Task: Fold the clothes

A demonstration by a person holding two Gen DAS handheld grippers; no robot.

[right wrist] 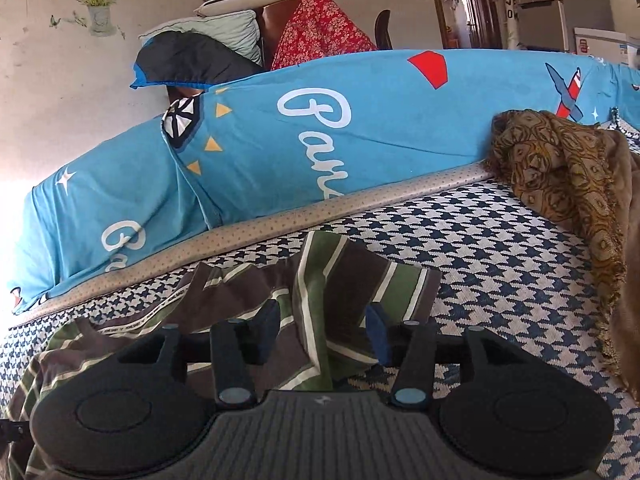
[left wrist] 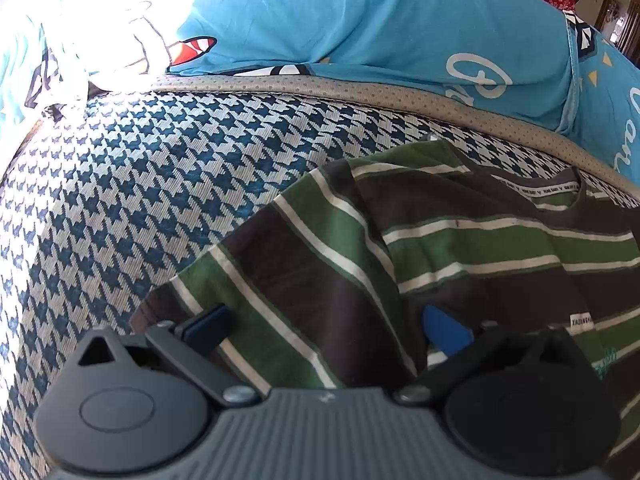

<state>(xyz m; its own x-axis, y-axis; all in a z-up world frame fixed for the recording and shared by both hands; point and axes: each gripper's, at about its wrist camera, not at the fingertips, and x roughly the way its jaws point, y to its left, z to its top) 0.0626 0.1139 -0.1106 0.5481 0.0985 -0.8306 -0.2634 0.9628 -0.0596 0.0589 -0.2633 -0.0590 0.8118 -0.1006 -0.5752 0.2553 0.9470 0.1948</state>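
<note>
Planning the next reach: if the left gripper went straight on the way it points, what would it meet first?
Most likely the green, brown and white striped shirt, already bunched between the open left gripper fingers. Beyond lies houndstooth fabric surface, then the blue printed cushion; depth is uncertain.

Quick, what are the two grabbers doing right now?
Left gripper: open, over the striped shirt.
Right gripper: open, shirt fabric between its fingers.
</note>
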